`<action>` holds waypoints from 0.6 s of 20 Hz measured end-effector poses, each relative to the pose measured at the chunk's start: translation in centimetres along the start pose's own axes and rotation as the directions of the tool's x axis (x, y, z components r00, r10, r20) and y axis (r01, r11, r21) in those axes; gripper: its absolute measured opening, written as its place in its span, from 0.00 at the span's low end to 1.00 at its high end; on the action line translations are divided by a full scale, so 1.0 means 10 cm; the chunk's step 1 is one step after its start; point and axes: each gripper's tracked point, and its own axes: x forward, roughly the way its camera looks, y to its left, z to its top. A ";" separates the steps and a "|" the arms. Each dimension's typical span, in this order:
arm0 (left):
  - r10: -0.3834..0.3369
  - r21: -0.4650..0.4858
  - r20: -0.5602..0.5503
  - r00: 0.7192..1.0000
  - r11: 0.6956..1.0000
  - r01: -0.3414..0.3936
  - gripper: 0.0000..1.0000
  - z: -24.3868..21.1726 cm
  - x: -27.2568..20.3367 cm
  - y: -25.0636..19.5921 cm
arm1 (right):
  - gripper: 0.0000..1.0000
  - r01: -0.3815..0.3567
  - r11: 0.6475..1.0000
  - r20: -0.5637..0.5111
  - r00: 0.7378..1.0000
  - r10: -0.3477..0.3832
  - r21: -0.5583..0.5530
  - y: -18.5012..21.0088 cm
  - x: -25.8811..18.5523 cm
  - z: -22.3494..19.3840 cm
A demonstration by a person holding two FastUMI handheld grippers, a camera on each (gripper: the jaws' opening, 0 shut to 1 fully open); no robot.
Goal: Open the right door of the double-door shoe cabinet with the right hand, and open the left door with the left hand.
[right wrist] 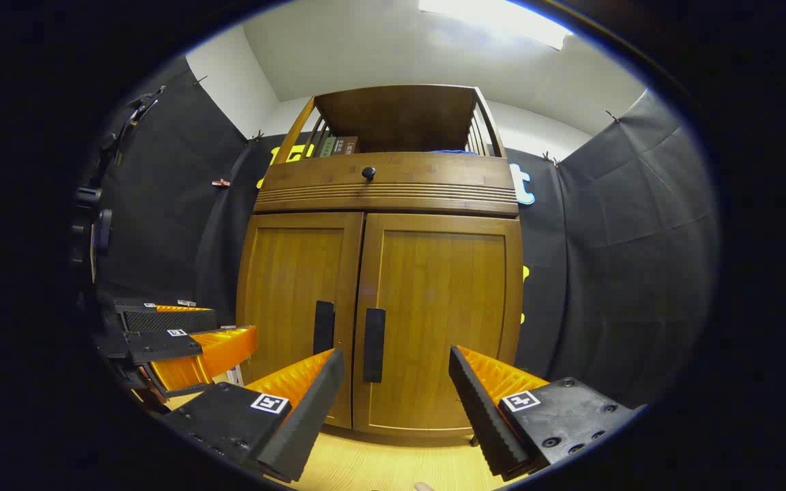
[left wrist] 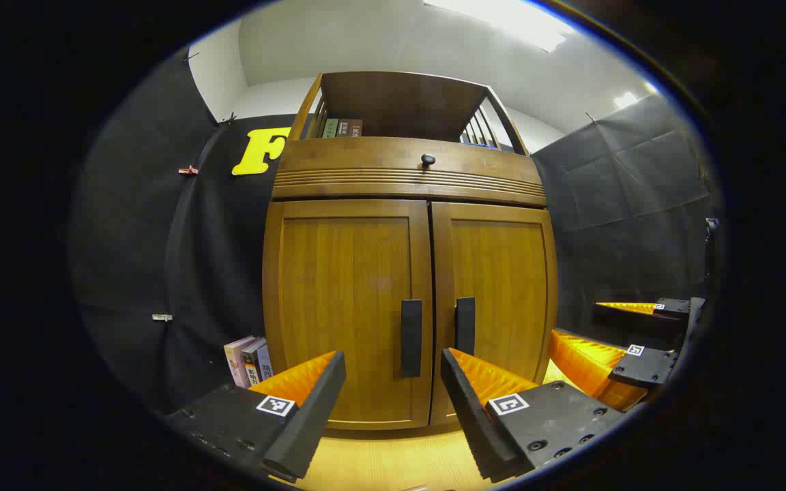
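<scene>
A wooden shoe cabinet (left wrist: 410,184) (right wrist: 386,191) stands ahead with both doors closed. The left door (left wrist: 345,307) (right wrist: 294,300) and right door (left wrist: 502,286) (right wrist: 444,314) each carry a dark vertical handle near the centre seam: left handle (left wrist: 411,337) (right wrist: 323,327), right handle (left wrist: 464,325) (right wrist: 374,344). My left gripper (left wrist: 393,361) is open, short of the doors, roughly level with the handles. My right gripper (right wrist: 396,361) is open too, facing the right door's handle from a distance. The right gripper (left wrist: 628,341) also appears in the left gripper view at the right; the left gripper (right wrist: 181,337) appears in the right gripper view at the left.
A drawer with a round dark knob (left wrist: 428,160) (right wrist: 368,172) sits above the doors, and an open shelf with books (left wrist: 342,127) tops the cabinet. More books (left wrist: 248,360) stand on the wooden floor (left wrist: 393,457) left of the cabinet. Black cloth walls surround it.
</scene>
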 end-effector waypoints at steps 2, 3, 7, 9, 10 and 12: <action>0.000 -0.007 0.011 1.000 1.000 0.000 0.87 0.03 -0.01 0.01 | 0.97 -0.005 1.000 -0.001 1.000 0.005 -0.001 0.02 0.01 0.00; -0.002 -0.009 0.016 1.000 1.000 0.002 0.86 0.05 -0.01 0.01 | 0.97 -0.006 1.000 -0.001 1.000 0.006 -0.004 0.02 0.01 0.01; -0.004 -0.007 0.010 1.000 1.000 0.004 0.88 0.04 -0.01 0.00 | 0.97 -0.015 1.000 0.002 1.000 0.015 -0.006 0.06 0.02 0.01; -0.013 -0.015 0.006 1.000 1.000 0.013 0.88 0.04 -0.02 0.00 | 0.97 -0.023 1.000 0.001 1.000 0.023 0.001 0.09 0.03 0.01; -0.014 -0.016 0.003 1.000 1.000 0.015 0.88 0.03 -0.02 0.00 | 0.97 -0.023 1.000 0.001 1.000 0.023 0.002 0.09 0.04 0.02; -0.001 -0.013 0.003 1.000 1.000 0.002 0.88 0.04 -0.02 0.01 | 0.97 -0.016 1.000 0.004 1.000 0.016 0.000 0.07 0.04 0.02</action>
